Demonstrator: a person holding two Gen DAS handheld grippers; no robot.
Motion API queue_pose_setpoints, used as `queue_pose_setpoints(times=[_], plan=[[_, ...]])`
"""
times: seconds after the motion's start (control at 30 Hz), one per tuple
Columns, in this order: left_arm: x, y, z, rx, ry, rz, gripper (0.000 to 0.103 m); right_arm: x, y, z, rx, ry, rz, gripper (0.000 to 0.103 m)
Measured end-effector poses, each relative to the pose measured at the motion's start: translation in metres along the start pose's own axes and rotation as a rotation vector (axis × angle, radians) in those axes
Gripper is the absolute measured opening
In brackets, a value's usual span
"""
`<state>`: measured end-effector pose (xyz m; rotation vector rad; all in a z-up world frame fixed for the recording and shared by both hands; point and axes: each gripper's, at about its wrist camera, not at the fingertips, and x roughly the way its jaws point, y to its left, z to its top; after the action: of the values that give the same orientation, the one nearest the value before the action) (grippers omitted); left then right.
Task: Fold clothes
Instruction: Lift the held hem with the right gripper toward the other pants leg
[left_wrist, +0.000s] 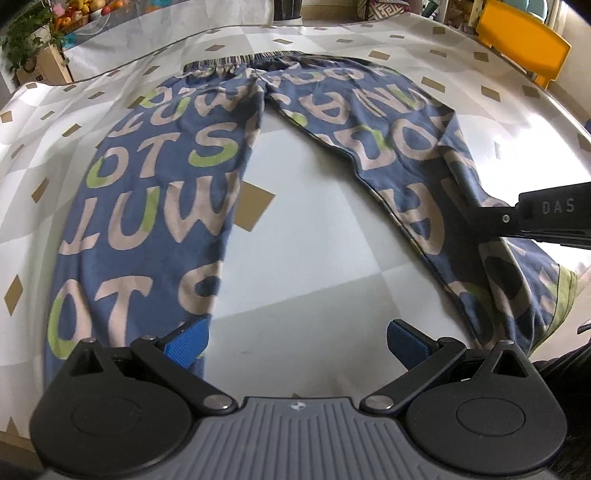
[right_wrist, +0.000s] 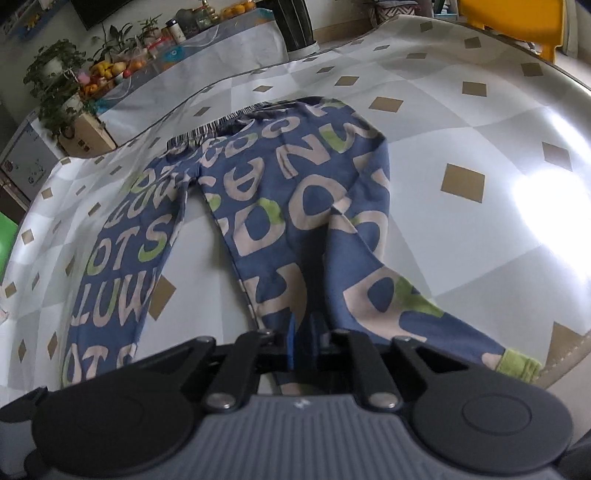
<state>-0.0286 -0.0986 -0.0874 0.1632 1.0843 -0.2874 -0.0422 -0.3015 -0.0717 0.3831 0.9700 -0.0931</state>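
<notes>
Across the tablecloth (left_wrist: 325, 258) lies a pair of soft blue trousers (left_wrist: 147, 206), spread flat with the legs splayed toward the camera and the striped elastic waistband (left_wrist: 236, 62) at the far side. The knit fabric is printed with big rounded letters in pale pink and lime green; on the leg at the left "OT S", "LUW" and "OT" can be read, while the other leg's letters sit upside down. The cloth beneath is glossy, patterned in grey and white squares with small tan diamonds, and it shines hard where light strikes it.

At the left, the left gripper (left_wrist: 297, 341) hovers over bare cloth between the two legs, its ribbed blue pads (left_wrist: 186, 343) wide apart, one just over the hem edge. Farther right, the right gripper (right_wrist: 308, 339) has its fingers pressed together on a raised ridge of the other trouser leg (right_wrist: 332, 258), near the green cuff (right_wrist: 517, 363). From the left camera its black body shows the letters "DAS" (left_wrist: 557, 206).

Beyond the table stand potted plants (right_wrist: 55, 85), a bowl of fruit (right_wrist: 107, 72) and a yellow chair (left_wrist: 524, 40).
</notes>
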Motion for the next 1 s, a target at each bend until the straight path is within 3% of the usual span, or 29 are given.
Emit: queue_pose_setpoints(times=[0.07,0.2,0.3,0.4,0.57,0.67,1.0], plan=[[0.005,-0.004,0.0,0.007,0.012,-0.001,0.103,0.001,0.0,0.0,0.0,-0.002,-0.021,0.014],[0.012,-0.01,0.003,0.015,0.018,-0.005,0.103,-0.005,-0.006,0.001,0.034,-0.052,-0.08,0.047],[0.016,-0.013,0.009,0.013,0.016,-0.011,0.103,-0.009,-0.01,0.002,0.04,-0.082,-0.147,0.056],[0.018,-0.013,0.015,0.009,0.007,-0.011,0.103,-0.003,-0.016,0.001,0.051,-0.047,-0.219,0.065],[0.027,-0.015,0.025,0.014,0.0,0.014,0.103,0.006,-0.032,-0.004,0.117,-0.016,-0.319,0.068],[0.032,-0.018,0.028,0.025,-0.002,0.018,0.103,0.013,-0.041,-0.007,0.159,0.016,-0.324,0.07],[0.042,-0.031,0.034,0.051,-0.003,0.0,0.103,0.021,-0.029,-0.014,0.094,0.007,-0.342,0.077]])
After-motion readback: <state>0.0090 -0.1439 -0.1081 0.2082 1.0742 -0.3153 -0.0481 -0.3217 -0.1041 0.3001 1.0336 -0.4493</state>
